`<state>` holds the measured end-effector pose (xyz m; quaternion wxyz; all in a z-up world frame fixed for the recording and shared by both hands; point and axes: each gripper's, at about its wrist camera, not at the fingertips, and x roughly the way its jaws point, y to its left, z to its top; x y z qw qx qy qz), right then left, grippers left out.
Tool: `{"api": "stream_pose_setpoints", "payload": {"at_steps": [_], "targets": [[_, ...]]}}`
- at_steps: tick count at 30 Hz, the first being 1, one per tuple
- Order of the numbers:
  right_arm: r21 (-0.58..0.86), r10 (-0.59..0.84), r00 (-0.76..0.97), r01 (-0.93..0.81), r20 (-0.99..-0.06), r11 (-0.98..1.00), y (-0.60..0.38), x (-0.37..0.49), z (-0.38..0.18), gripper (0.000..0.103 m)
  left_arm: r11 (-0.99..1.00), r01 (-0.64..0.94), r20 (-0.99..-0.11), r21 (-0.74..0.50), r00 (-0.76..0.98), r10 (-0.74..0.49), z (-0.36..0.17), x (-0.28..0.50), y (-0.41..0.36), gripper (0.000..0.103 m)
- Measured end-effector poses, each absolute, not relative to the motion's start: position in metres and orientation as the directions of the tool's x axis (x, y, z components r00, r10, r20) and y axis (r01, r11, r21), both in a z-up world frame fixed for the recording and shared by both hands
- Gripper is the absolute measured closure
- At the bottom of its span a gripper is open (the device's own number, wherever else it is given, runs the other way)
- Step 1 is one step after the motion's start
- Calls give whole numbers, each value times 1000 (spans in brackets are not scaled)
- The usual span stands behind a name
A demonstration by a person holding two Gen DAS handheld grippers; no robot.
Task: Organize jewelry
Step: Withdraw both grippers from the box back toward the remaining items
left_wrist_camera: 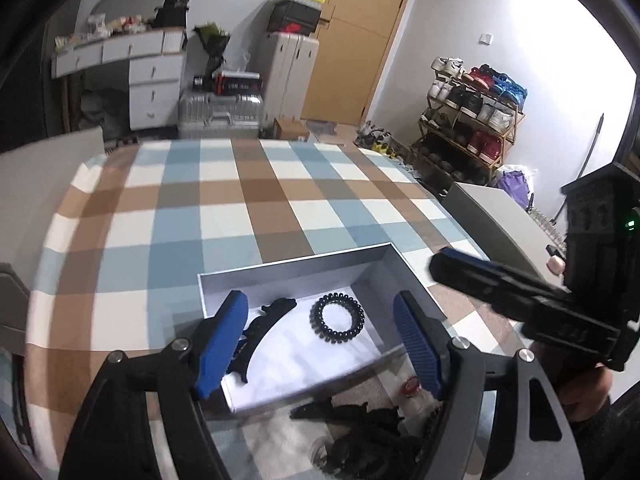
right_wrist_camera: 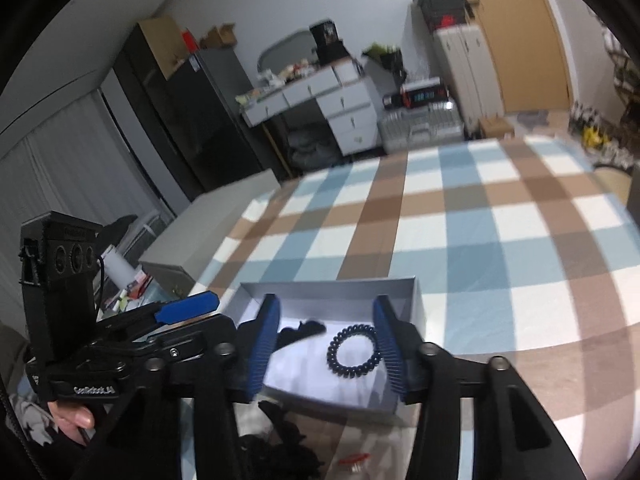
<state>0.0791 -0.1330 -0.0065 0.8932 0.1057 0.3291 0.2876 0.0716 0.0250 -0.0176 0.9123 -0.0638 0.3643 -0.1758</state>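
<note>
Left gripper (left_wrist_camera: 320, 340) at six o'clock over the grey box (left_wrist_camera: 296, 270), fingers apart, nothing between. Inside, black hair claw (left_wrist_camera: 260, 328) at nine o'clock, black spiral hair tie (left_wrist_camera: 337, 317) beside it. Right gripper (right_wrist_camera: 326, 350) above the same box, fingers apart, gripping nothing. Checked tablecloth (left_wrist_camera: 240, 208) beneath.

Black coil hair tie (left_wrist_camera: 337, 318), plaid tablecloth (left_wrist_camera: 224, 208)

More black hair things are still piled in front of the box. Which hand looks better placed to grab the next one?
Probably the left. The left gripper is open with the black pile just below its fingers. The right gripper is open too, but faces the coil hair tie.
</note>
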Motion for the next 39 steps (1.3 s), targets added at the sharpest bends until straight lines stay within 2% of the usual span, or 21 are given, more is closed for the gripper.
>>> {"api": "stream_pose_setpoints", "payload": {"at_steps": [3,4,5,6,14,20,21,23,26,39], "targets": [[344,562,664,-445,-493,827,-140,61,6,31,936,281,-629,-212,693,-351,-10,61,21,31],[333,556,678,-445,-481,831,-142,55,10,25,937,282,-623,-206,701,-348,-7,58,20,28],[321,551,691,-448,-468,834,-144,47,14,23,940,278,-615,-196,712,-339,-5,54,19,21],[313,547,700,-450,-459,837,-146,42,17,19,947,266,-606,-178,729,-318,-2,49,19,19],[304,530,748,-437,-400,847,-163,1,33,1,969,212,-573,-130,781,-247,5,29,18,19],[249,490,792,-424,-365,871,-168,-29,32,0,967,193,-547,-167,797,-254,5,9,20,18],[240,481,800,-419,-359,876,-169,-35,32,0,966,197,-549,-170,795,-259,4,6,19,16],[233,475,805,-416,-354,879,-171,-44,29,0,962,200,-548,-185,792,-270,2,1,17,2],[223,467,802,-411,-372,884,-174,-56,21,0,952,212,-532,-221,792,-300,-4,-10,18,1],[229,428,770,-361,-473,904,-194,-76,-20,0,922,317,-686,-222,622,-379,-53,-35,-21,1]]}}
